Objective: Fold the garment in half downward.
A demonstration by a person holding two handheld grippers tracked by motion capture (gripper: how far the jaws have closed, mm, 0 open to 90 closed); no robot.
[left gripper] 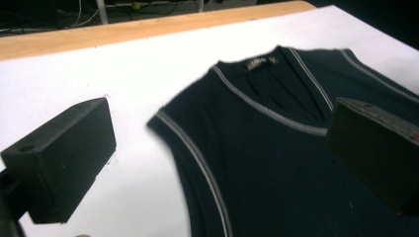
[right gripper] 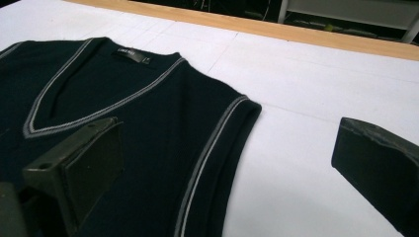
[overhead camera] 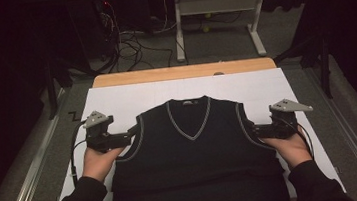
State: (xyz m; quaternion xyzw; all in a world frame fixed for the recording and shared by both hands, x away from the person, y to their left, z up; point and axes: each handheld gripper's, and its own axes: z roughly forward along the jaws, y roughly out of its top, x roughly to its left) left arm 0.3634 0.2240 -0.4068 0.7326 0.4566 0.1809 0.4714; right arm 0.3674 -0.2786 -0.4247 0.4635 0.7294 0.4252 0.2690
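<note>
Our vest [overhead camera: 194, 149] lies flat, seemingly unfolded; left gripper [overhead camera: 132, 134] and right gripper [overhead camera: 255, 131], jaws spread, flank its armholes, nothing grasped yet.

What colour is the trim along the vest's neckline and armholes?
Light grey trim on a very dark vest, clearest in the right gripper view.
</note>
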